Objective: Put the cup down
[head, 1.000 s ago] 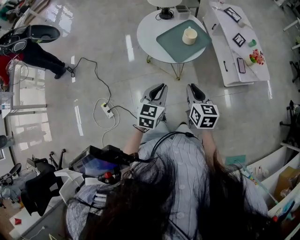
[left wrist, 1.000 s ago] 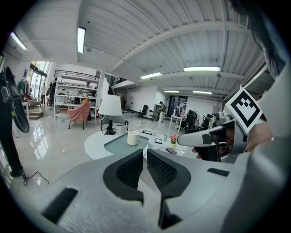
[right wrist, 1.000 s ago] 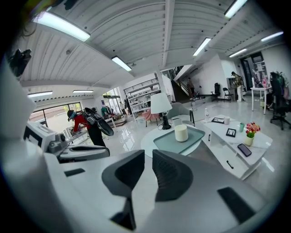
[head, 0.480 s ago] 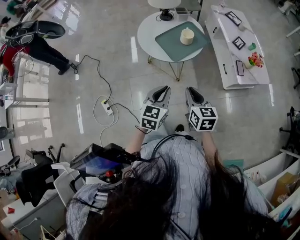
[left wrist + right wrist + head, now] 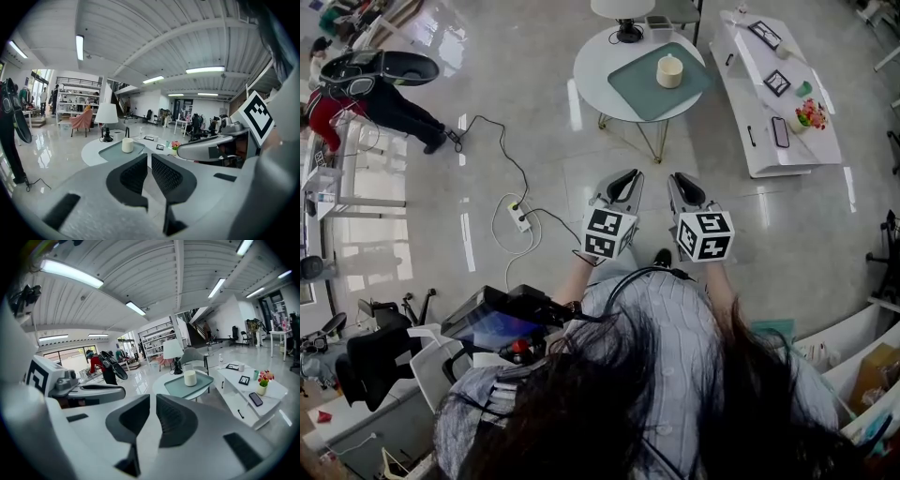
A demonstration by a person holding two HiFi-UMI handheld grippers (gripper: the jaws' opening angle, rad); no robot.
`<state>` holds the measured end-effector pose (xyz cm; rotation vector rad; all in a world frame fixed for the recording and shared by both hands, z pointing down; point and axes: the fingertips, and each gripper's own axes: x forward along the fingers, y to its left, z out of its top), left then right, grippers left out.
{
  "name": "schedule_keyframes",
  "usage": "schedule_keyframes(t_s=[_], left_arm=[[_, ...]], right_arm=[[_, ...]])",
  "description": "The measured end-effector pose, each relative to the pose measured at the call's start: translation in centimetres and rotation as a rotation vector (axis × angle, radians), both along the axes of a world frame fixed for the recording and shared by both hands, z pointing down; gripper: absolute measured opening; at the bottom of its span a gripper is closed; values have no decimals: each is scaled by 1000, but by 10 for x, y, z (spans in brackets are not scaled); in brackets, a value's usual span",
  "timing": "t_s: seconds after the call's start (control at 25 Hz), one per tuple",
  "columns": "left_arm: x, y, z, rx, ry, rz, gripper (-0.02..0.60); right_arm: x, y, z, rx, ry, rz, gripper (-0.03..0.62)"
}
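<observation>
**Nothing held, little left to set down**

A power strip (image 5: pixel 521 218) on the floor at left is a trip risk. The left gripper (image 5: pixel 625 175) is closed on nothing. Well ahead, the cup (image 5: pixel 669 70) stands on a green tray (image 5: pixel 637 89). The right gripper (image 5: pixel 680 178), closed and empty too, could topple it if pushed in.

my left gripper (image 5: pixel 625 178) and my right gripper (image 5: pixel 682 181) side by side, well short of round white table (image 5: pixel 592 58), both pointing toward it. flat green tray (image 5: pixel 639 92) on table; cream cylindrical cup (image 5: pixel 669 70) on tray, toward its far right part. white-shaded table lamp (image 5: pixel 625 11) behind tray. long white low table (image 5: pixel 769 141) just right of round one; black phone (image 5: pixel 781 132) and small flower pot (image 5: pixel 812 114) on it. white power strip (image 5: pixel 519 218) on floor, left of my grippers.
</observation>
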<state>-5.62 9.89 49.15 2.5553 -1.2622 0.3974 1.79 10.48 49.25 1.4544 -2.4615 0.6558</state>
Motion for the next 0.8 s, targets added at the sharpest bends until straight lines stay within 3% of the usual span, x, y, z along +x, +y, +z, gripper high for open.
schedule_keyframes(t_s=[0.8], left_arm=[[16, 7, -2, 7, -14, 24, 18]], right_arm=[[13, 6, -3, 12, -12, 13, 63]])
